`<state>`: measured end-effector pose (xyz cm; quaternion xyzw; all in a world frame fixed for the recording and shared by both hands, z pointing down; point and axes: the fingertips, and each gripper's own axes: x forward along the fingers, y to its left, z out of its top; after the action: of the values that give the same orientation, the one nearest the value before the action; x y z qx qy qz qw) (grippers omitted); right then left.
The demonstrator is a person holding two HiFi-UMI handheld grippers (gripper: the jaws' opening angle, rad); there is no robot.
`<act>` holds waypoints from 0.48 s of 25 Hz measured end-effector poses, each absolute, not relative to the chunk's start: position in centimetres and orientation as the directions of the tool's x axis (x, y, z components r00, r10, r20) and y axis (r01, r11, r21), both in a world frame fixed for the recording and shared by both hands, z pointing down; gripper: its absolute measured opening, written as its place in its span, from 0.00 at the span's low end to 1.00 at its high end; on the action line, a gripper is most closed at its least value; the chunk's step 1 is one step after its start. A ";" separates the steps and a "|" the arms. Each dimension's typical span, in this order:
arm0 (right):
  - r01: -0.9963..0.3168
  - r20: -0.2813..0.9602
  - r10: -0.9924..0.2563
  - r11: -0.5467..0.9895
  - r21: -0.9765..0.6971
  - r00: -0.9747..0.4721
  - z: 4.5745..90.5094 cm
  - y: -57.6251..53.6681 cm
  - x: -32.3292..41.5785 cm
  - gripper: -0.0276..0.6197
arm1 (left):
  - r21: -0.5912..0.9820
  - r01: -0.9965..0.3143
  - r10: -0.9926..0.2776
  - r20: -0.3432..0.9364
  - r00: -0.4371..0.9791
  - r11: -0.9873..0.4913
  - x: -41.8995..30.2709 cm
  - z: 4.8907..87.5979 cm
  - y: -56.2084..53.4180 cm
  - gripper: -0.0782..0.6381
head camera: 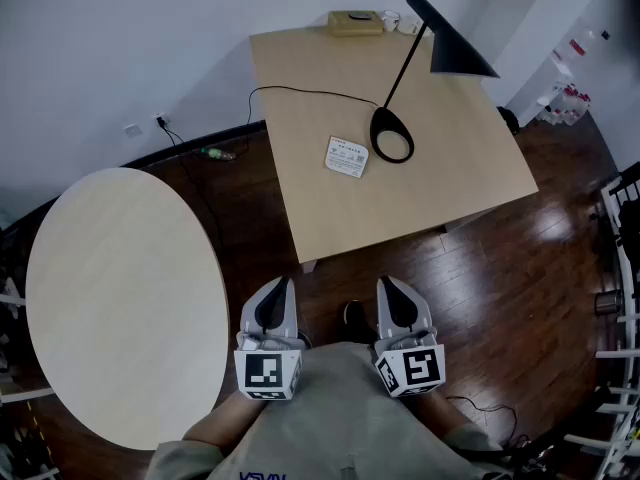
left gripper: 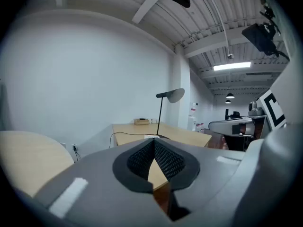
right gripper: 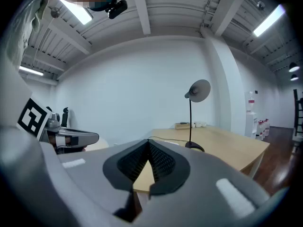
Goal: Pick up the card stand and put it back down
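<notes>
The card stand (head camera: 347,156), a small white printed card, stands near the middle of the square wooden table (head camera: 330,208), just left of the lamp base. It shows small and far off in the left gripper view (left gripper: 151,136) and the right gripper view (right gripper: 171,143). Both grippers are held low near the person's body, short of the table's near edge and well apart from the card stand. The left gripper (head camera: 280,286) is shut with nothing in it, its pads meeting at the tip (left gripper: 154,141). The right gripper (head camera: 388,284) is also shut and empty (right gripper: 148,141).
A black desk lamp (head camera: 392,135) with a slanted shade (head camera: 455,43) stands beside the card stand, its cable running off the table's left side. A flat box (head camera: 355,22) lies at the far edge. A round table (head camera: 120,298) stands left; a rack (head camera: 620,268) stands right.
</notes>
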<state>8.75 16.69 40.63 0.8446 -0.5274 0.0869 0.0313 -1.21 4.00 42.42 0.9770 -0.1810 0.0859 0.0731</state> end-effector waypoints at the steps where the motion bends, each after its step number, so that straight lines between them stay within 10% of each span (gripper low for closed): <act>1: -0.893 0.177 -0.883 -0.449 -0.042 0.435 40.6 16.3 9.4 0.04 | 0.110 -0.366 -0.340 0.204 0.918 -0.924 -0.8 42.3 3.6 0.12; 12: -0.916 0.185 -0.909 -0.392 -0.083 0.372 42.6 9.2 22.0 0.04 | 0.088 -0.451 -0.428 0.198 0.882 -0.888 9.0 42.3 -2.5 0.12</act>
<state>21.98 9.18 42.58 0.8282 -0.5511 0.1007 0.0168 9.04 -2.49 42.25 0.9678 -0.2269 0.0867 0.0658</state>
